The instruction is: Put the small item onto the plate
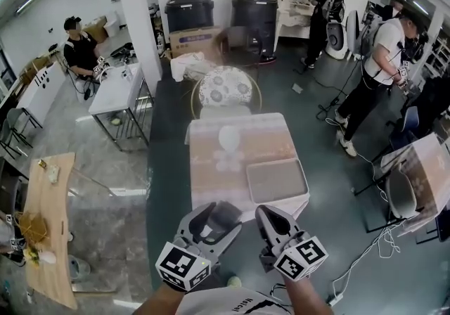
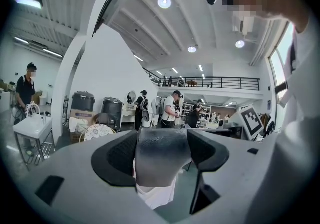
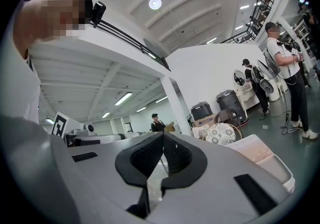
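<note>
We risk dropping short of the plate [image 1: 275, 180].
Our left gripper [image 1: 213, 219] pinches a grey lump [image 2: 162, 155], likely the small item; right gripper [image 3: 162, 138] pressed together, empty. Plate well ahead: a slack grip loses it.

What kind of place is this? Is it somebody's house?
Not a house. It looks like a big workshop or test lab. People work at plain tables, cables trail over the bare floor, and a railed balcony walkway runs overhead.
</note>
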Motion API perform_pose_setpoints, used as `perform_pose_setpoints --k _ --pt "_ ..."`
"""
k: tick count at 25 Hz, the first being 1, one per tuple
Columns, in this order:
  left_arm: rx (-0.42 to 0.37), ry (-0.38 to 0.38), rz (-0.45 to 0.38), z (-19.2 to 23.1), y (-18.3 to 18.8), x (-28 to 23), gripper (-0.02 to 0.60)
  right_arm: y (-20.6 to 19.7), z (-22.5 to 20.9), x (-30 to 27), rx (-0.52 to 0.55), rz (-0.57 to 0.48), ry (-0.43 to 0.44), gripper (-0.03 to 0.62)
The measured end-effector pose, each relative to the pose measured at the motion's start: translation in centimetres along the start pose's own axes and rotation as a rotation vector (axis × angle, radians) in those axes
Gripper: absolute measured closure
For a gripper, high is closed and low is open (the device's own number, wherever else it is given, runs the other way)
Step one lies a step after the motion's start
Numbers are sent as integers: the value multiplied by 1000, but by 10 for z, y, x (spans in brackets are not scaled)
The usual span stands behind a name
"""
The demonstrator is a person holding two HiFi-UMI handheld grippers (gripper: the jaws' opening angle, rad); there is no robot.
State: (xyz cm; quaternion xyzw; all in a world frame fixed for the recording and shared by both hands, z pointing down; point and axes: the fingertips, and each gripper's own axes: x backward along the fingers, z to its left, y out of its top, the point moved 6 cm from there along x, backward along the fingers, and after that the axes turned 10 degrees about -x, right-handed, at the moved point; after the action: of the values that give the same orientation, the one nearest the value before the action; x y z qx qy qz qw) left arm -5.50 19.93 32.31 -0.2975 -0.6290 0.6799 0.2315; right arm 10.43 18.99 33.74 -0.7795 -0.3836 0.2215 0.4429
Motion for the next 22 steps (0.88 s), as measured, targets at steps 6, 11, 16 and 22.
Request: perform_pose_setpoints --k 6,11,16,22 --pt "11 -23 22 63 -7 -37 273 5 -25 -64 -6 21 -36 579" --pt "16 -53 33 116 -9 -65 273 13 -38 -118 -4 25 -63 579" --pt "8 -102 49 160 -15 -93 273 19 -50 -158 -2 4 -113 579" --pt "19 -130 73 200 -28 -138 273 29 -78 -194 -4 -9 -150 579"
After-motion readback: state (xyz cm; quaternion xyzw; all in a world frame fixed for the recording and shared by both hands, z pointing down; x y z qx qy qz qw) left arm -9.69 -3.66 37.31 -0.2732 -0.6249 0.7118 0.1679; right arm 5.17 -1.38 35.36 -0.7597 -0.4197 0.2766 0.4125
